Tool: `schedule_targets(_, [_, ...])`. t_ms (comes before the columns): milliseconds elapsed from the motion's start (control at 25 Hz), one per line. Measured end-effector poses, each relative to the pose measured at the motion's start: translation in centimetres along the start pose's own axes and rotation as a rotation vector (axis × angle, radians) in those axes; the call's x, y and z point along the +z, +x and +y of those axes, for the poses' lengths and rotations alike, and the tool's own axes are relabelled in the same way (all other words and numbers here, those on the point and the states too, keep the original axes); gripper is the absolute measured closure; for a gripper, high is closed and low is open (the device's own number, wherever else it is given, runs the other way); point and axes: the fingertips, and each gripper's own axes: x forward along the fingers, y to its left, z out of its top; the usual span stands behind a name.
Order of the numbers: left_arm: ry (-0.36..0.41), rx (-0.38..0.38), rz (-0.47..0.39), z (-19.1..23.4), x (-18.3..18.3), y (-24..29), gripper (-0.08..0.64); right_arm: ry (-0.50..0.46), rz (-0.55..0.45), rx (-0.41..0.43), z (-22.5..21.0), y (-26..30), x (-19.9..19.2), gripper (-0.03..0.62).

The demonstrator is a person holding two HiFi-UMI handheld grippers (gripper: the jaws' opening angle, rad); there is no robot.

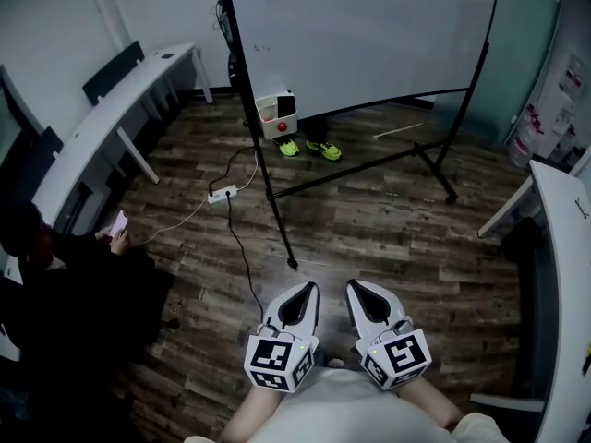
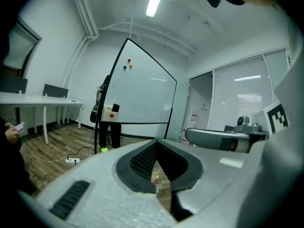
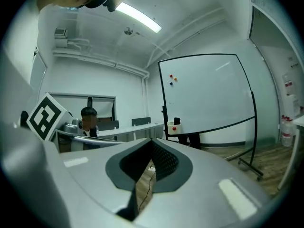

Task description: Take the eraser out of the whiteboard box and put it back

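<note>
Your left gripper point(image 1: 307, 289) and right gripper point(image 1: 355, 286) sit side by side at the near edge of the head view. Both point across the wooden floor point(image 1: 388, 220) toward the whiteboard point(image 1: 369, 35) on the far side of the room. In its own view, the left gripper's two fingers meet at their tips with nothing clamped between them, and only floor shows through the gap behind the tips. The right gripper's view shows the same: its fingers are pressed tip to tip and empty.

The eraser point(image 1: 286, 105) is a dark block standing upright in the whiteboard box point(image 1: 271, 116). It sits at the box's right side and pokes above the rim. The box is white with a red dot on its front, and it hangs at the board's lower left corner, just beside the left leg of the stand. It is well apart from both of your grippers.

On the floor between you and the box, a white power strip point(image 1: 223, 193) lies left of the stand leg, and a dark cable point(image 1: 242, 247) trails from it toward you. A pair of bright green shoes point(image 1: 309, 148) shows under the board's lower edge, just right of the box. A long white desk point(image 1: 111, 100) runs along the left wall. A seated person point(image 1: 65, 284) at near left holds a small pink object.
</note>
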Motion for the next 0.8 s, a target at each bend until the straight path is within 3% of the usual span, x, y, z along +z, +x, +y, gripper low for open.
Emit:
schedule_targets(400, [-0.013,0.035,0.03,-0.7,-1.7,0.3,0.555,0.018,0.047,0.032,-0.9,-0.8,-1.2,0.589])
schedule_targets(800, [0.004,0.06,0.029,2.8,0.4,2.8,0.555,0.024,0.04,0.058,-2.4,3.5,-0.3,0.589])
